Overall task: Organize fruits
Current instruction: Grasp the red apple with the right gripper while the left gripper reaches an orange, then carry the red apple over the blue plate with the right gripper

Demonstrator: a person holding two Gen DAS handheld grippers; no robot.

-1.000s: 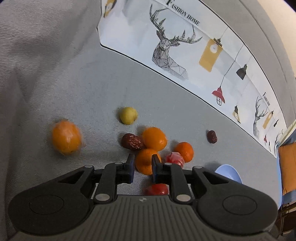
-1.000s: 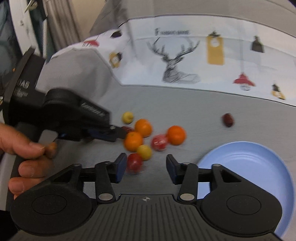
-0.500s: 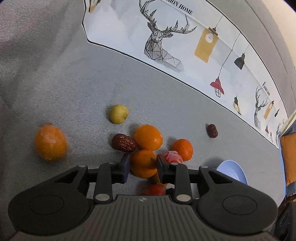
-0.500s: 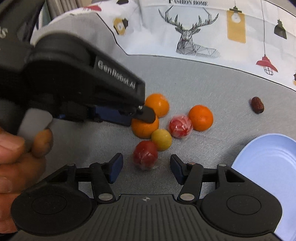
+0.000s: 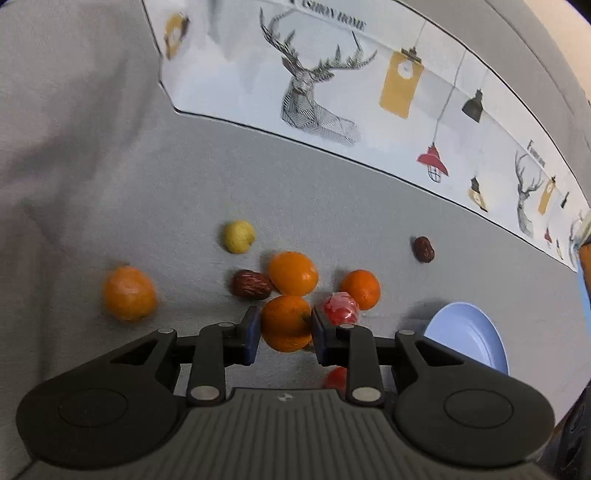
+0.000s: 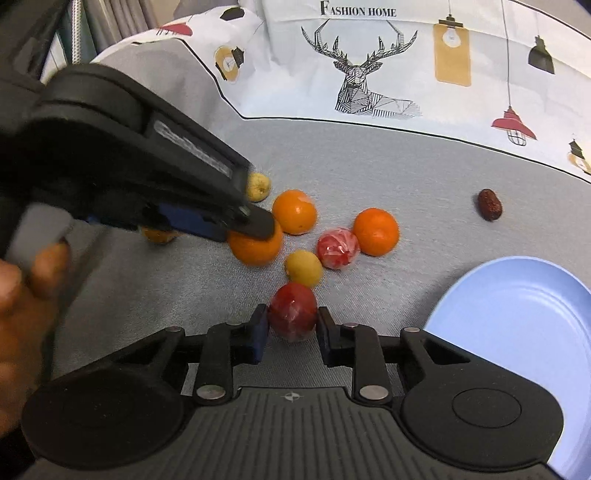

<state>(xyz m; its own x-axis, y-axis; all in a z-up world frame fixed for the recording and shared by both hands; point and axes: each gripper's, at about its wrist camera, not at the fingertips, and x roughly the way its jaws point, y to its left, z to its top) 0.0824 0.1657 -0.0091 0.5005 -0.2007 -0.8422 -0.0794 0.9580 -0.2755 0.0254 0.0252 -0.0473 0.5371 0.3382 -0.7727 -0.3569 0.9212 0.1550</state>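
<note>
Right gripper (image 6: pixel 289 334) jaws closing in around the red fruit (image 6: pixel 292 311) since before, left gripper (image 5: pixel 284 338) clamped on an orange (image 5: pixel 286 322), blue plate (image 6: pixel 517 314) nearby.

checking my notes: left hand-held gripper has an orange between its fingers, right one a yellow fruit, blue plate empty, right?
Not quite: in the right wrist view the right hand-held gripper is closing on a red fruit, not a yellow one. The orange in the left hand-held gripper and empty plate are correct.

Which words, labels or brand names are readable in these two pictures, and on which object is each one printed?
"FASHION HOME": on the white printed cloth with deer and lamp drawings, above the deer head.
"FASHION HOME": same cloth in the left wrist view, partly cut off and blurred.
White lettering on the black left gripper body: too blurred to read.
</note>
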